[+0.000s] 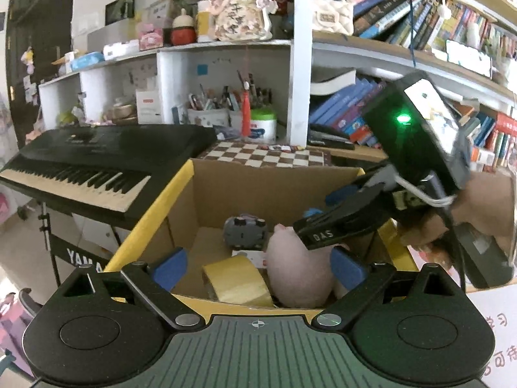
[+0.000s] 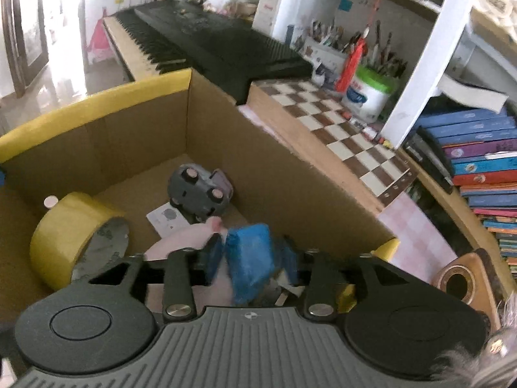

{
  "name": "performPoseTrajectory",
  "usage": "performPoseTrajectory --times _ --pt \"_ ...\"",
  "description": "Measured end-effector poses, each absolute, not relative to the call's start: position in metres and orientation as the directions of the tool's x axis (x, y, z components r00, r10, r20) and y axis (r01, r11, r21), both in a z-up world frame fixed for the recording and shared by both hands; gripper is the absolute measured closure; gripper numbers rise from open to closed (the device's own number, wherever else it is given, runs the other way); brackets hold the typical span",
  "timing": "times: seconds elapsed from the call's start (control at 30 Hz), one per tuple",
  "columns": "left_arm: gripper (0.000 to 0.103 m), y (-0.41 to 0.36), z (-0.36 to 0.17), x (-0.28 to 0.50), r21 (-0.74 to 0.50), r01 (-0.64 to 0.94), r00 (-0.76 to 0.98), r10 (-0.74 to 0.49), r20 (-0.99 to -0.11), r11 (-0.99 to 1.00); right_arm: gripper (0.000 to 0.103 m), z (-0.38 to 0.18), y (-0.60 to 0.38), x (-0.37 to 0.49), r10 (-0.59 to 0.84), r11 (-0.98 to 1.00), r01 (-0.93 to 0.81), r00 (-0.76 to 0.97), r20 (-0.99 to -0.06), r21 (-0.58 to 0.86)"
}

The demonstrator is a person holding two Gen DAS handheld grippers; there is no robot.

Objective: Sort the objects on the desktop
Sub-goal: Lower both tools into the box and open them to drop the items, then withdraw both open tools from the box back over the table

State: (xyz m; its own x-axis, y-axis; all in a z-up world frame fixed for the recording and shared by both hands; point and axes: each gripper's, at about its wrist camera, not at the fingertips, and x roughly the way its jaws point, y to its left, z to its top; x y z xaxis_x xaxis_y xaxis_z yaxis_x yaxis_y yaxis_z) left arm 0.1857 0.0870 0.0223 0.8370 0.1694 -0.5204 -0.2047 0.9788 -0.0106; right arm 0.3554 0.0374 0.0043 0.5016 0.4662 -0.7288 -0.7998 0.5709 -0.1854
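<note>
Pink plush toy (image 1: 299, 274) lying in the cardboard box (image 1: 245, 190), beside the yellow tape roll (image 1: 237, 279) and grey toy car (image 1: 245, 231); right gripper (image 2: 252, 258) above the plush, jaws parted, pads not pressing on it; left gripper (image 1: 258, 270) over the box's near rim, jaws wide apart, empty; chessboard (image 2: 349, 129) and keyboard (image 1: 97, 161) behind.

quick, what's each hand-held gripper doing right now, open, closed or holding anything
Left hand-held gripper: open, nothing held, at the near edge of the cardboard box.
Right hand-held gripper: open over the pink plush toy, not gripping it.
</note>
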Motion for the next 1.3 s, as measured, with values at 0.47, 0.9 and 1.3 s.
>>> performPoseTrajectory --times 0.47,0.9,1.3 --pt "0.003 0.085 0.041 0.15 -0.053 -0.2 0.888 0.158 -0.432 0.978 0.047 0.051 -0.033 0.297 0.499 0.763 -0.644 0.645 -0.578 -0.059" --pt "0.0 0.075 0.054 0.093 -0.066 -0.084 0.926 0.053 -0.373 0.994 0.046 0.074 -0.098 0.206 0.37 0.913 -0.405 0.787 -0.493 0.038" --pt "0.0 0.067 0.044 0.042 -0.075 -0.017 0.925 -0.013 -0.38 0.997 0.043 0.062 -0.14 0.105 0.218 0.974 -0.222 0.85 -0.479 0.05"
